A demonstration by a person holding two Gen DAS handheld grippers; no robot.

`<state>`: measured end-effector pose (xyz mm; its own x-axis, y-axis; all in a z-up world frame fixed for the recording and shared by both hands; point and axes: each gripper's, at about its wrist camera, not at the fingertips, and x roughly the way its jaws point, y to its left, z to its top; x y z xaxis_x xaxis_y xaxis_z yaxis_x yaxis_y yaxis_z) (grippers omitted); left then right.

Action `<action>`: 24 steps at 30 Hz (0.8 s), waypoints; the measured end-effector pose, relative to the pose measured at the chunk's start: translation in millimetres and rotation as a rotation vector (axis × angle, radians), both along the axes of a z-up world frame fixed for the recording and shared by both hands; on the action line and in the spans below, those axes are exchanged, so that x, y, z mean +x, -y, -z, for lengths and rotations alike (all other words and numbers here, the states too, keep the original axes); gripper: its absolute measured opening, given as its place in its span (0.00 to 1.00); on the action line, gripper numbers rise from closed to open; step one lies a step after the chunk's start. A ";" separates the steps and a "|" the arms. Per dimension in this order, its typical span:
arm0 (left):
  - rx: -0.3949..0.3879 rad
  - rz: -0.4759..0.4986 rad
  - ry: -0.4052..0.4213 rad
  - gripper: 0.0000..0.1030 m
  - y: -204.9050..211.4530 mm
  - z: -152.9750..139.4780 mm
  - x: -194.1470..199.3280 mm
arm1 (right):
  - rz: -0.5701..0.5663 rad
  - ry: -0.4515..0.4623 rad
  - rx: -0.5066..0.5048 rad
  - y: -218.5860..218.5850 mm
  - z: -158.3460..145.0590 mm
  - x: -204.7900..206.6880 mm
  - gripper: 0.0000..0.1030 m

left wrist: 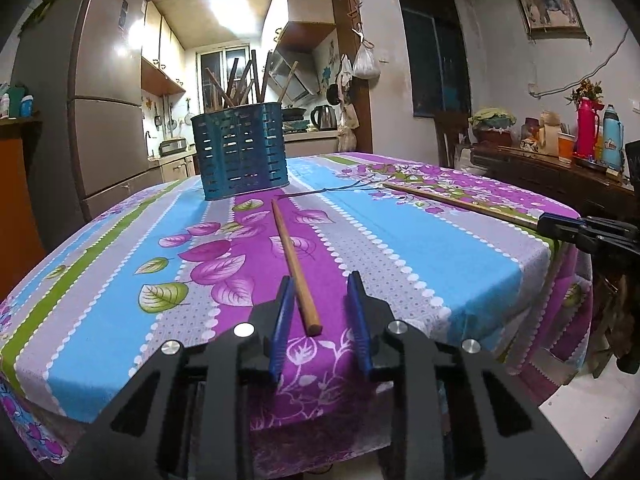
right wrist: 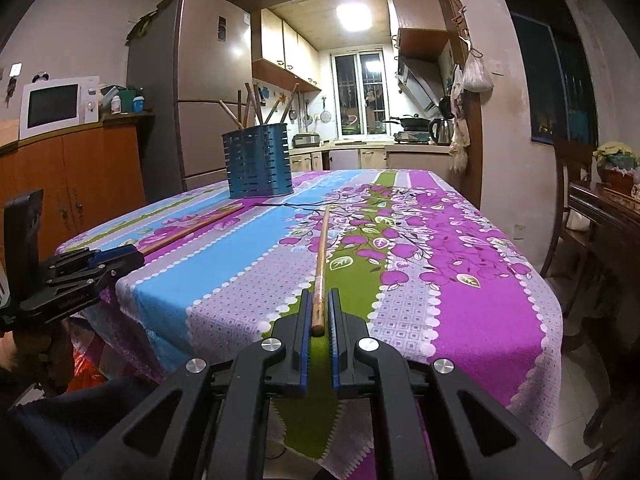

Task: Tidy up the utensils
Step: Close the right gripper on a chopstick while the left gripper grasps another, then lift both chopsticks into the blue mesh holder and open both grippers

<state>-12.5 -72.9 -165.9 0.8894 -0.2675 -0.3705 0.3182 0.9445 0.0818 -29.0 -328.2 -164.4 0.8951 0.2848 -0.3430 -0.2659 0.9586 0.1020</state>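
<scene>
Two wooden chopsticks lie on the flowered tablecloth [left wrist: 420, 248]. In the left wrist view one chopstick [left wrist: 292, 264] has its near end between the blue pads of my left gripper [left wrist: 319, 278]. It rests against the left pad and a gap separates it from the right pad. My right gripper [right wrist: 320, 292] is shut on the near end of the other chopstick [right wrist: 322, 248], which points toward the blue slotted holder [right wrist: 258, 164]. The holder [left wrist: 240, 152] stands at the far side with several chopsticks in it. Each view shows the other gripper [left wrist: 544, 222] [right wrist: 132, 256] at the table edge.
A dark thin cord [right wrist: 296, 206] lies on the cloth near the holder. A fridge [right wrist: 208, 92] and a microwave [right wrist: 52, 104] on an orange cabinet stand behind on the left. A dark side table with flasks [left wrist: 588, 132] and a wooden chair [right wrist: 568, 208] are on the right.
</scene>
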 end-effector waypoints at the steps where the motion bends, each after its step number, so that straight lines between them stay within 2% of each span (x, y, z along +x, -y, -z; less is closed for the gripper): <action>1: 0.000 -0.001 0.002 0.25 -0.1 -0.1 0.1 | -0.002 0.002 -0.003 -0.3 0.4 -0.4 0.09; 5: -0.003 -0.005 0.007 0.25 -0.5 0.7 -1.2 | 0.005 0.010 -0.015 -2.8 1.0 -2.2 0.09; 7: -0.006 -0.003 0.004 0.22 0.0 0.2 -1.7 | 0.015 0.016 -0.016 -4.0 1.3 -3.3 0.08; 9: -0.008 0.001 0.001 0.14 1.6 -0.5 -2.9 | 0.024 0.021 -0.008 -4.5 1.6 -4.3 0.07; 16: -0.013 -0.002 -0.004 0.10 2.0 -3.0 -5.5 | 0.042 0.023 -0.004 -3.9 -4.8 -5.5 0.07; 20: -0.015 -0.005 0.030 0.08 -0.8 -18.1 -9.4 | 0.043 0.049 -0.028 -3.8 -26.6 -12.1 0.07; 24: -0.039 0.000 0.092 0.08 -6.2 -48.7 -14.4 | 0.038 0.106 -0.054 -4.6 -57.9 -20.1 0.07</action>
